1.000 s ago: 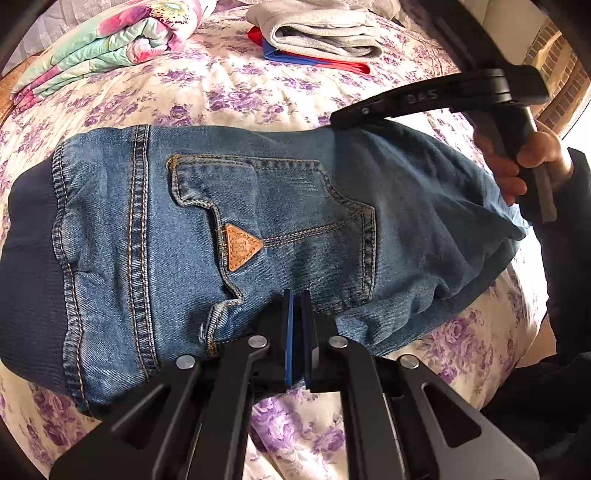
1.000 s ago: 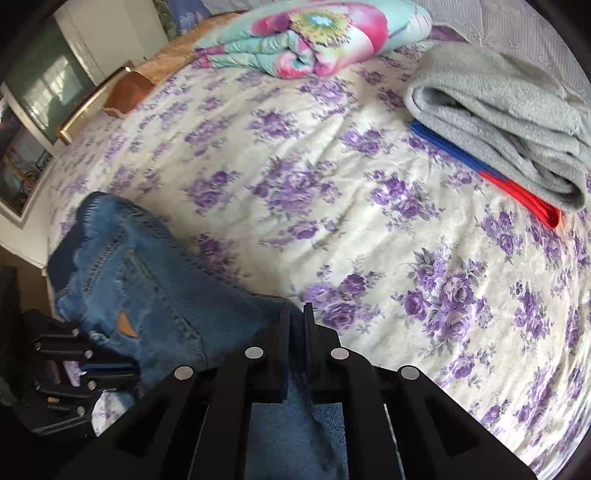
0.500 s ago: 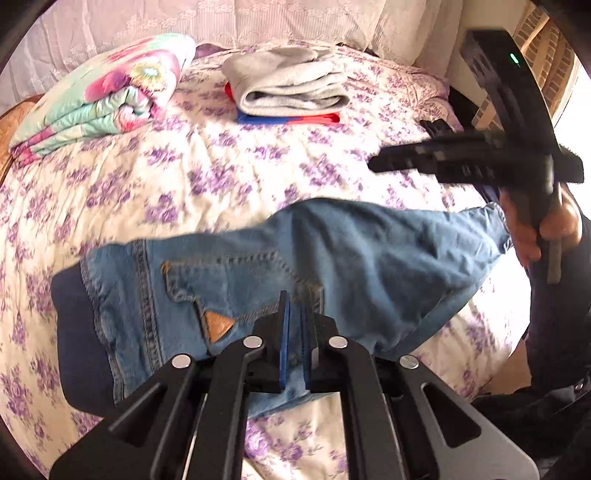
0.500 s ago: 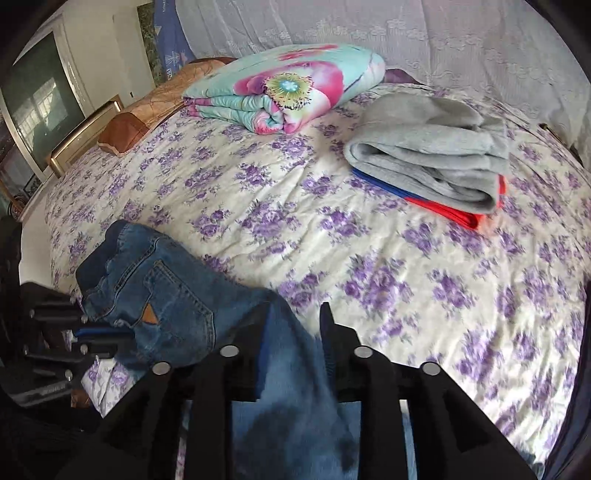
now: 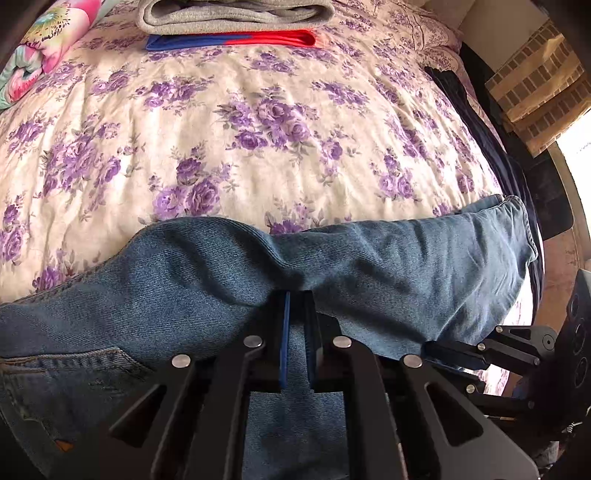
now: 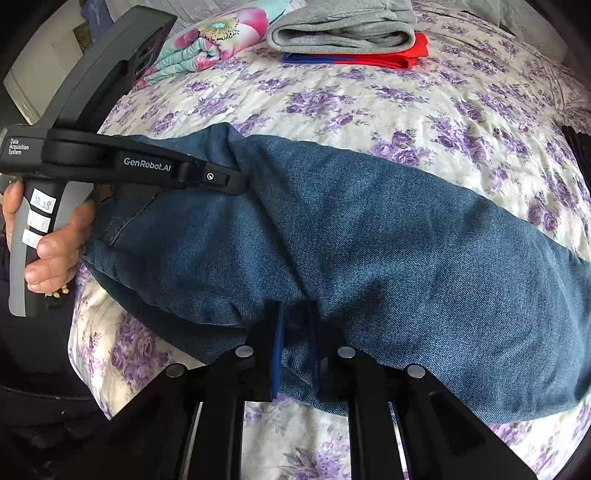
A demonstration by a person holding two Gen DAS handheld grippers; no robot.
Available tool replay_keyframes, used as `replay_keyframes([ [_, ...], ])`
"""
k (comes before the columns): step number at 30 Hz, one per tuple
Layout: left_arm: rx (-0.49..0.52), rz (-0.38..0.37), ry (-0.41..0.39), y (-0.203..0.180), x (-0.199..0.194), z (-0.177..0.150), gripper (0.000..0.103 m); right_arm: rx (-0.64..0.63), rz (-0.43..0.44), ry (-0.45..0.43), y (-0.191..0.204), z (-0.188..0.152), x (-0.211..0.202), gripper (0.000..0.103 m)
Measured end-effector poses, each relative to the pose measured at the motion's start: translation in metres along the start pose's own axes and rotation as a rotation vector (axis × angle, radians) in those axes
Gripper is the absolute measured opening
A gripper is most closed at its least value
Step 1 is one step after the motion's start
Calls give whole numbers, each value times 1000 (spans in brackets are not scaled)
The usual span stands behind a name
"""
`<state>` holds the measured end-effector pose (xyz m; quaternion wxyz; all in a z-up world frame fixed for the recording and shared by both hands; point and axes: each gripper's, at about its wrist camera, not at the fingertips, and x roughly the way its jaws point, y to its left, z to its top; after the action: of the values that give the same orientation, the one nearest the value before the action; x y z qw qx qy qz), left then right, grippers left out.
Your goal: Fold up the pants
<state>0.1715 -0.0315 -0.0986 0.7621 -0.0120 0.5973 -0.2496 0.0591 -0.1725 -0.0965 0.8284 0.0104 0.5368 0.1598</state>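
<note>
Blue denim pants (image 5: 369, 266) lie across the near edge of the bed, the leg hem to the right and a back pocket at the lower left. They also fill the middle of the right wrist view (image 6: 388, 229). My left gripper (image 5: 297, 299) is shut on a fold of the denim; it also shows in the right wrist view (image 6: 240, 182), reaching in from the left, held by a hand. My right gripper (image 6: 295, 306) is shut on the near edge of the pants; part of it shows in the left wrist view (image 5: 480, 354).
The bed has a cream cover with purple flowers (image 5: 258, 129). A folded grey garment on red and blue cloth (image 6: 343, 33) lies at the far side. A folded floral quilt (image 6: 218, 37) is at the far left. A dark cloth (image 5: 480, 122) hangs at the bed's right edge.
Both grippers have dropped low to the bed and closer to the denim. The right gripper, open half a second ago, has closed on the pants. The pants now lie stretched between the grippers.
</note>
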Motion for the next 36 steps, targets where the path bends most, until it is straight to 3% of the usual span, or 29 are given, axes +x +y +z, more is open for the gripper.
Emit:
replay_keyframes([
  [4,9,10,-21,-2,-6,-5,7,121,56,-57,-15,-2,-29,16],
  [6,19,26,-36,-7,-16,-14,7,203,64,-145,-33,-14,-62,37],
  [7,26,14,-47,-8,-24,-22,7,256,44,-190,-47,-23,-78,62],
  [8,36,-14,-61,-12,-33,-29,7,322,11,-237,-64,-35,-95,71],
  [12,81,-61,-93,-27,-51,-68,7,658,-59,-339,-147,-86,-135,71],
  [15,93,-83,-47,-33,-39,-88,7,830,-26,-349,-194,-114,-134,71],
  [18,101,-42,-52,-37,-29,-95,7,898,39,-344,-217,-121,-120,71],
  [23,97,-47,-50,-34,-32,-98,7,956,97,-290,-236,-118,-85,71],
  [28,84,-56,-42,-31,-29,-97,7,970,211,-376,-253,-108,-75,79],
  [31,81,-52,-41,-32,-29,-97,7,967,232,-427,-259,-100,-70,78],
  [32,82,-51,-43,-32,-28,-97,7,968,212,-445,-260,-100,-71,63],
  [33,82,-52,-46,-32,-28,-97,7,977,192,-452,-262,-102,-71,22],
  [35,77,-57,-50,-30,-28,-98,8,1003,236,-483,-269,-108,-69,17],
  [36,76,-59,-51,-29,-29,-99,8,984,217,-490,-267,-106,-72,17],
])
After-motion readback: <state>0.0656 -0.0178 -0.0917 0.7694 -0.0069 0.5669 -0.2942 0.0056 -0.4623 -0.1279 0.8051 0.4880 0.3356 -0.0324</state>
